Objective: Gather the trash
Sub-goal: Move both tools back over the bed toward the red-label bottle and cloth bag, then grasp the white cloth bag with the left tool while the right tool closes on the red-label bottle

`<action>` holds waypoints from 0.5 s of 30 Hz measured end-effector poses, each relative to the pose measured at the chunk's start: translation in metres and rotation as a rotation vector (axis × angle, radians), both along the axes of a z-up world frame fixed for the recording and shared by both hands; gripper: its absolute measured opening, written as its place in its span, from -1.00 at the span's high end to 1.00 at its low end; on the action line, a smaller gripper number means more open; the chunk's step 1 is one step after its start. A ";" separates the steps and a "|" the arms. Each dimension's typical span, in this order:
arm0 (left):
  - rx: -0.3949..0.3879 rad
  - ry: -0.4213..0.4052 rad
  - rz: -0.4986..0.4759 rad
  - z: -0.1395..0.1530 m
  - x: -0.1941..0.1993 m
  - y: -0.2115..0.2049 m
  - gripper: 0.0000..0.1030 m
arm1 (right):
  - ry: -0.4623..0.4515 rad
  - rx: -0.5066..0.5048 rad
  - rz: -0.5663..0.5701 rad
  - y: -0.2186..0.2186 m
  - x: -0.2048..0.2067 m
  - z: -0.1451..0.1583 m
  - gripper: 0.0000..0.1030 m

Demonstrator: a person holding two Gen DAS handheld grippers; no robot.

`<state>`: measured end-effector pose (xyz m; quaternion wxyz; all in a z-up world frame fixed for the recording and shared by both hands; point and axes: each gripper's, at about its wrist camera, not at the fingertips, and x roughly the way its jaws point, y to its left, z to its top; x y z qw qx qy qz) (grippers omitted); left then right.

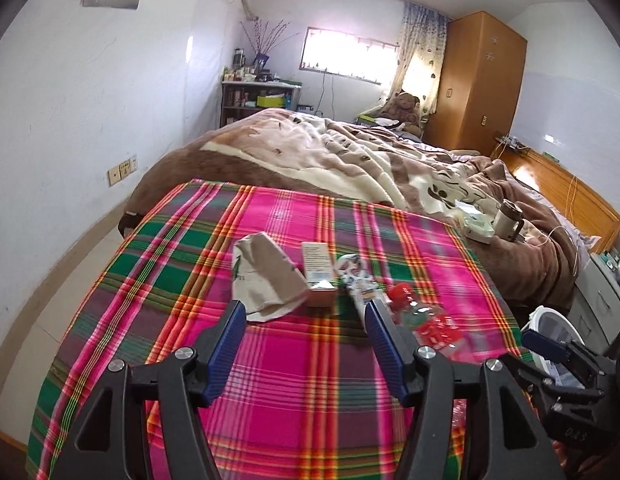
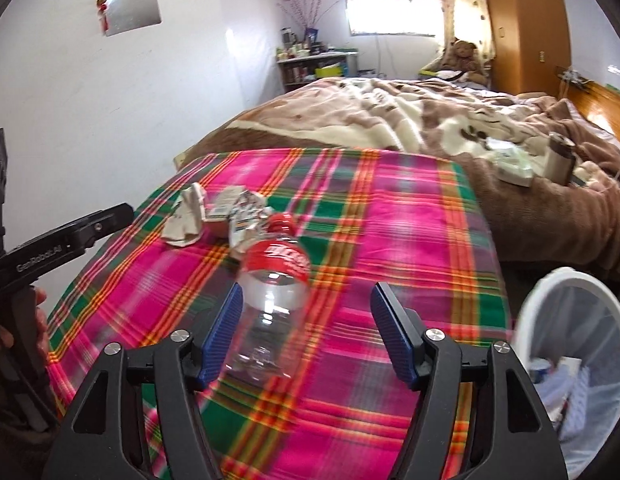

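I am lining my right gripper [image 2: 305, 308] up on the clear plastic bottle [image 2: 271, 300] lying on the plaid cloth [image 2: 390, 220], jaws spread, gripping nothing. My left gripper [image 1: 305, 320] is gaping empty near the crumpled paper [image 1: 265, 280]. Next: clamp the bottle and drop it into the white bin [image 2: 550, 292].

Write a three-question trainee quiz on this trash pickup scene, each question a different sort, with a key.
1. True or false: the plastic bottle lies on its side on the plaid cloth.
2. The white bin stands off which edge of the cloth in the right wrist view? A) right B) left C) far
3. Fill in: the bottle's cap is coloured ____.

Key:
1. True; it lies flat, with the cap pointing toward the crumpled paper and small carton.
2. A; beside the right gripper, whose jaws stand open, as do those of the left gripper.
3. Red.
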<state>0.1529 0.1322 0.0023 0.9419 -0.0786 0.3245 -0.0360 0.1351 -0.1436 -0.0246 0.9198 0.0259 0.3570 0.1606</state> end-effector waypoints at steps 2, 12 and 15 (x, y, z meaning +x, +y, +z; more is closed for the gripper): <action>-0.022 0.016 0.008 -0.005 0.007 0.009 -0.20 | 0.011 -0.017 0.008 0.008 0.003 -0.003 -0.35; -0.034 0.065 0.005 -0.022 0.047 0.026 -0.27 | 0.082 -0.102 0.010 0.032 0.020 -0.021 -0.37; -0.046 0.073 0.013 -0.025 0.059 0.029 -0.28 | 0.090 -0.113 0.007 0.034 0.022 -0.024 -0.37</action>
